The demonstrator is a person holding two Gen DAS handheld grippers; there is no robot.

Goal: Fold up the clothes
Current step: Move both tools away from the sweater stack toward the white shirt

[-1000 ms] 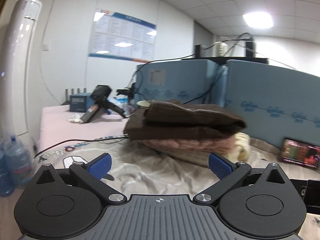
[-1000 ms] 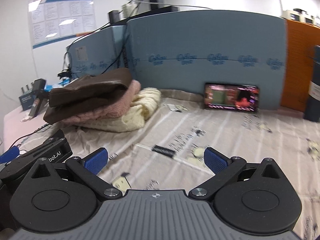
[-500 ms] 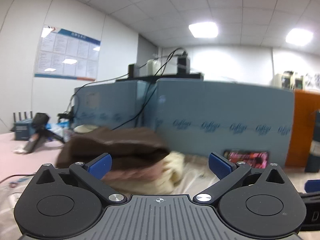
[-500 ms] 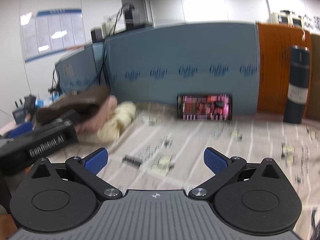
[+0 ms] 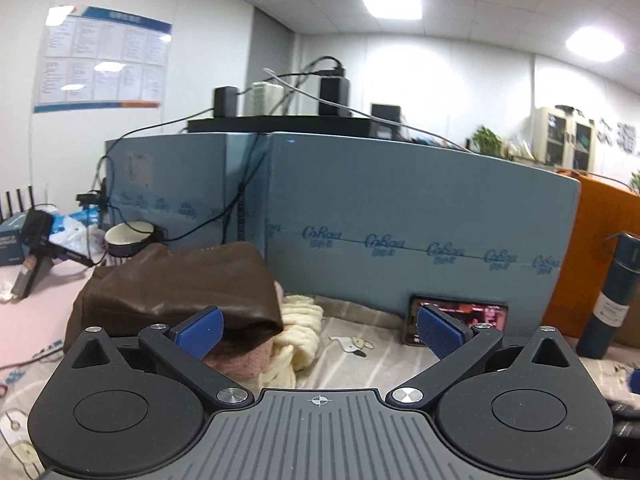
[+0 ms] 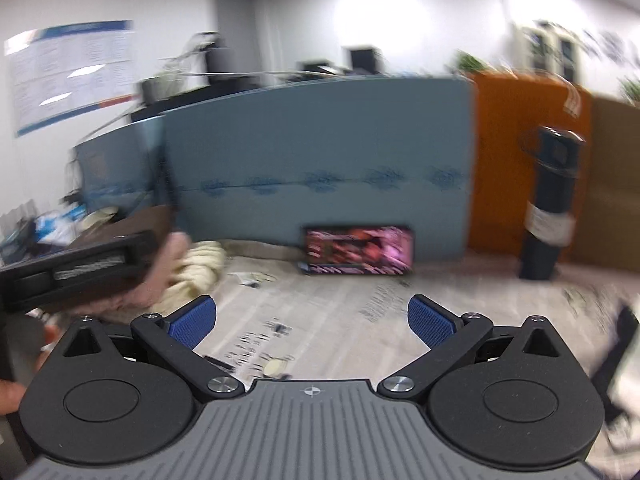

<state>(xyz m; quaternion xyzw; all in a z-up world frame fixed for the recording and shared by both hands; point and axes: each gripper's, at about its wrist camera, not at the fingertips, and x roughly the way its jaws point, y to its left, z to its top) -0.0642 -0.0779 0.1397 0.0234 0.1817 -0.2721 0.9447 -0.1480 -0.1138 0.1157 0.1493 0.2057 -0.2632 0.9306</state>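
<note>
A stack of folded clothes lies at the back left of the table: a brown garment (image 5: 176,284) on top, a pink one (image 5: 240,356) under it and a cream knit (image 5: 300,320) at the bottom. The cream knit also shows, blurred, in the right wrist view (image 6: 200,260). My left gripper (image 5: 320,326) is open and empty, in front of the stack. My right gripper (image 6: 312,318) is open and empty above the printed cloth (image 6: 320,312). The left gripper's body (image 6: 80,268) shows at the left of the right wrist view.
A blue foam partition (image 5: 400,220) walls the back of the table. A phone with a lit screen (image 6: 358,250) leans against it. A dark flask (image 5: 616,296) stands at the right by an orange panel (image 5: 600,240). A bowl (image 5: 128,236) and cables lie behind the stack.
Both grippers have swung to the right and tilted up. The clothes stack has shifted to the left in both views. The flask has come into view. Both stay open and empty.
</note>
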